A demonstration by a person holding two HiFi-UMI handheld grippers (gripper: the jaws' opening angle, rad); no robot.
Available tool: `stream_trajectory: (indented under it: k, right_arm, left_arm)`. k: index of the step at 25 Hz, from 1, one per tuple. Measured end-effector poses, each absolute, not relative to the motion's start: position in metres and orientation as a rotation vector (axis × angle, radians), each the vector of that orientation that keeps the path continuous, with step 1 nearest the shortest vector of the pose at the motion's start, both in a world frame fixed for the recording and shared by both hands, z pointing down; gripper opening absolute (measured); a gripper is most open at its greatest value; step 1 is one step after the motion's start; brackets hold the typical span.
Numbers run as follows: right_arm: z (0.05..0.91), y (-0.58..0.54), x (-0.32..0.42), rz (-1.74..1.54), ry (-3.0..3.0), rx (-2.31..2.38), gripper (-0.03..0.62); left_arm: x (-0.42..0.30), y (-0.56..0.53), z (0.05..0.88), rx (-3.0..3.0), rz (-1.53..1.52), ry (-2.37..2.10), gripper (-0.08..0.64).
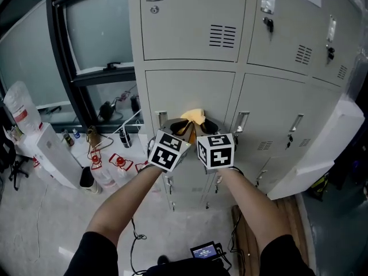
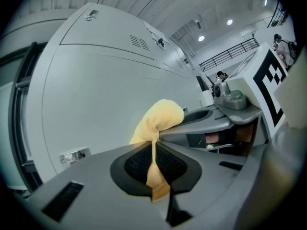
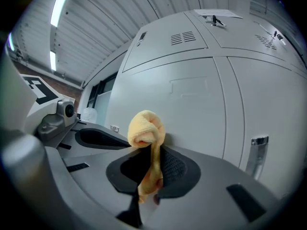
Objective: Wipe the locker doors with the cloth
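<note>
Head view shows the yellow cloth bunched between both grippers, close against the middle locker door; contact cannot be confirmed. One end is clamped in the closed jaws of the left gripper, the other in the closed jaws of the right gripper. The cloth is judged light, soft and limp, so it is best held by its ends, as here, with the bunch pressed flat. A metal handle at the door's left edge could snag it. An open door stands right, with bottles on the floor left.
</note>
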State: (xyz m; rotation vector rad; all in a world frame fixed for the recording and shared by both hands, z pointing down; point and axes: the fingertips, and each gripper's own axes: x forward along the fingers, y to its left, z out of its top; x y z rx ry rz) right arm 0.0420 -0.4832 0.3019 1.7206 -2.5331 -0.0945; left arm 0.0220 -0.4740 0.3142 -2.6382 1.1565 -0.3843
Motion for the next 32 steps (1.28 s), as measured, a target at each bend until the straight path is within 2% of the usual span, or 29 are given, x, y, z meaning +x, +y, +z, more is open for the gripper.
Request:
stream_trajectory:
  k: [16, 32]
  right_arm:
    - [0.305, -0.48, 0.126, -0.092, -2.468, 1.795, 0.067]
    - [0.307, -0.476, 0.137, -0.032, -2.486, 1.822, 0.067]
  left_arm:
    - [0.106, -0.471, 0.318, -2.682, -0.363, 1.059, 0.035]
    - [0.116, -0.466, 0.318, -2.717, -0.342, 1.055, 0.035]
